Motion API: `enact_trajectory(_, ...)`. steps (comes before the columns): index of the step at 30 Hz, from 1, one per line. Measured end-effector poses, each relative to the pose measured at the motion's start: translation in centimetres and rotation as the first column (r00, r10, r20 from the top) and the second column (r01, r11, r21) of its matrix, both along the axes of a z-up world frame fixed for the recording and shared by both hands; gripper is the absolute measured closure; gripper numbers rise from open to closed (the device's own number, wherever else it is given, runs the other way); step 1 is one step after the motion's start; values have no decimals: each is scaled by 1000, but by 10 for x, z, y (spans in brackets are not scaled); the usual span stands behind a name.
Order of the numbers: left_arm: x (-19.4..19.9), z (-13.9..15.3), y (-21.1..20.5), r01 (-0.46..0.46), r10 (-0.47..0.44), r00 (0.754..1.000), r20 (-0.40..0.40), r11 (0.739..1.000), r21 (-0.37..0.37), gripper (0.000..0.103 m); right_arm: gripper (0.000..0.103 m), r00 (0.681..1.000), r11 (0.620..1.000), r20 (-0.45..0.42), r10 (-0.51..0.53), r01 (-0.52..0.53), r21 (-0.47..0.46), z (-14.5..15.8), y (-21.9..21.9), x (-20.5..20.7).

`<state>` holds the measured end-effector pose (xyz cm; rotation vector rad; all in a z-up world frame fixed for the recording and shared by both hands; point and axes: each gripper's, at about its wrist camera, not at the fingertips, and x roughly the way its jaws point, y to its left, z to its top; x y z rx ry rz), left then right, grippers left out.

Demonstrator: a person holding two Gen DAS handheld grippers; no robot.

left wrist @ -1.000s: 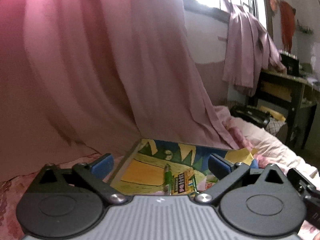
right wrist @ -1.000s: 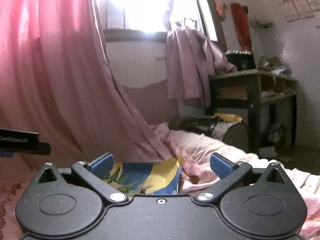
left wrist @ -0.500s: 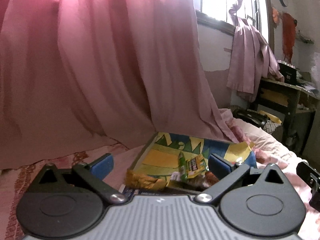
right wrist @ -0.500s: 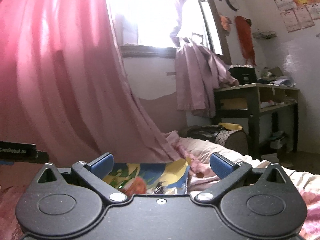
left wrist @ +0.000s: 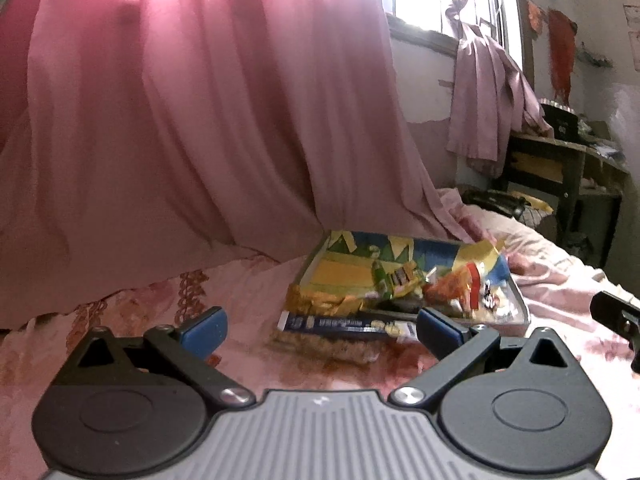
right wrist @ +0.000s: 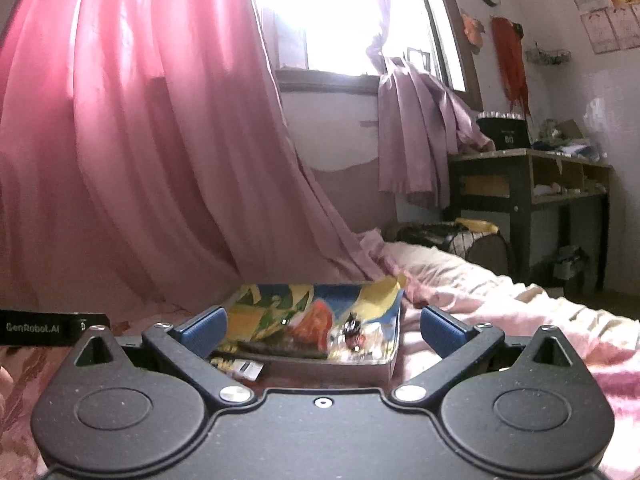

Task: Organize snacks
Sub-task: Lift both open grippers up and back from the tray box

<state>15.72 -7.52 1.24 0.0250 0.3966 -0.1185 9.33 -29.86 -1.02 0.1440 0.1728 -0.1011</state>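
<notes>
Open right claw (right wrist: 322, 330) before snack tray (right wrist: 384, 364)

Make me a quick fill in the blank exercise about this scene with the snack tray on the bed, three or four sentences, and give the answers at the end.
1. The snack packets are piled in a colourful tray that rests on a pink ____.
2. The left gripper has its jaws ____ with nothing between them.
3. The blue packet lies ____ the tray, against its near edge.
4. The big pink curtain hangs ____ the tray.

Missing words: bedsheet; open; outside; behind
</notes>
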Motion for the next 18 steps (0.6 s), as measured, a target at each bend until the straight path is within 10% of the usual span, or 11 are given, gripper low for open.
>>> enact_trajectory(18,-34,-41,30,40,-38,995,-97,999,22,1,1,981,995,-187,50,-64,-70,-23,46,-17)
